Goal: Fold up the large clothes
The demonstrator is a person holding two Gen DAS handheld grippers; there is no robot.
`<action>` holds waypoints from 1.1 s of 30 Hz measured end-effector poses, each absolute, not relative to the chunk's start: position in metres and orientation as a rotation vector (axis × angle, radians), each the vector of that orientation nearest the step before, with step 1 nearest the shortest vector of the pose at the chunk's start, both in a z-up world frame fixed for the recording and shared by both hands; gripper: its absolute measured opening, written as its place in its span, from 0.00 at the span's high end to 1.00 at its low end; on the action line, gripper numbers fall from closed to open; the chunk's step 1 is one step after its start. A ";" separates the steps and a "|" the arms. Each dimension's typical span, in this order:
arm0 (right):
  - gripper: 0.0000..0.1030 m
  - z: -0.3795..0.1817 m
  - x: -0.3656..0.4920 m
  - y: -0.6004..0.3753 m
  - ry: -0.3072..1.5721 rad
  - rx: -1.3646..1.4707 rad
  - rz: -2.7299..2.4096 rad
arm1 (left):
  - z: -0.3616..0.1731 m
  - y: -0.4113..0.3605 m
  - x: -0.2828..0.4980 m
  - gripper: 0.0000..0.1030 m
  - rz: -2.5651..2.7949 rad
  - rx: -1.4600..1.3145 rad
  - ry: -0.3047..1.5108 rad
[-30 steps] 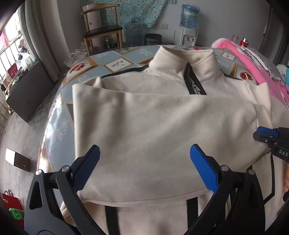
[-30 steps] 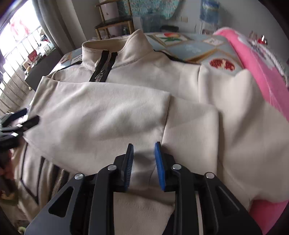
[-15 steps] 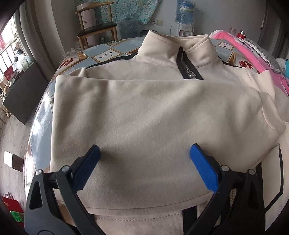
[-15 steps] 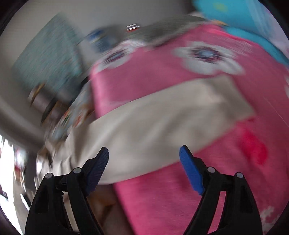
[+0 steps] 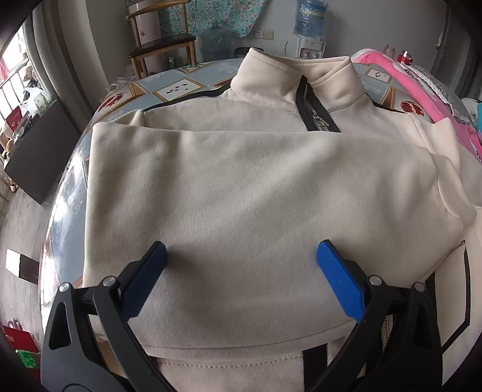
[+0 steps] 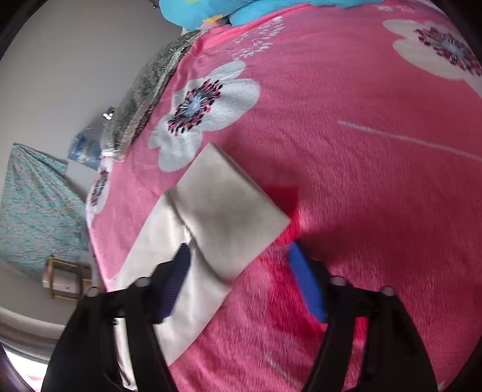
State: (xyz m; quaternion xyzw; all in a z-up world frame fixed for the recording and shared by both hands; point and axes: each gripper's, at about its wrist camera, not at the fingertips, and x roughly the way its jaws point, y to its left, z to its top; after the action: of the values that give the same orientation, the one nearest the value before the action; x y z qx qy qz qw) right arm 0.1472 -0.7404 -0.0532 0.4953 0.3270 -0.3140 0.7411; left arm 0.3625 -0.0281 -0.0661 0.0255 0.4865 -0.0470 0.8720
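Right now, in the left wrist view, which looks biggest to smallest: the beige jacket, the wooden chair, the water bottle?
1. beige jacket, filling most of the view.
2. wooden chair.
3. water bottle.
The chair and bottle stand farther back, so true sizes stay unsure.

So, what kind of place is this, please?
Most likely a room in a home, not a workshop. A wooden chair and a water dispenser stand by the wall, and a pink flowered blanket lies beside the tiled-pattern table holding the cream jacket.
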 end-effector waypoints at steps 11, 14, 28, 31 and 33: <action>0.92 0.035 0.163 -0.709 0.608 0.842 -0.623 | -0.066 -0.028 0.365 0.06 -0.107 0.056 1.036; 0.93 0.096 0.175 -0.675 0.528 0.738 -0.524 | -0.065 -0.028 0.365 0.06 -0.110 0.056 1.024; 0.93 0.248 0.263 -0.407 0.405 0.411 0.136 | -0.048 -0.006 0.349 0.06 -0.122 0.015 1.003; 0.93 0.227 0.289 -0.345 0.459 0.365 0.224 | -0.043 0.010 0.341 0.06 -0.102 0.003 1.000; 0.93 0.195 0.314 -0.301 0.547 0.367 0.311 | -0.040 0.024 0.335 0.06 -0.111 -0.033 1.005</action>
State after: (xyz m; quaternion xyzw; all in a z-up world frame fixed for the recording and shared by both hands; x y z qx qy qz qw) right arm 0.3137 -0.3007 0.1952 0.1793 0.2675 0.1522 0.9344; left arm 0.3349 0.0242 -0.0398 -0.0157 0.4812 -0.0534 0.8749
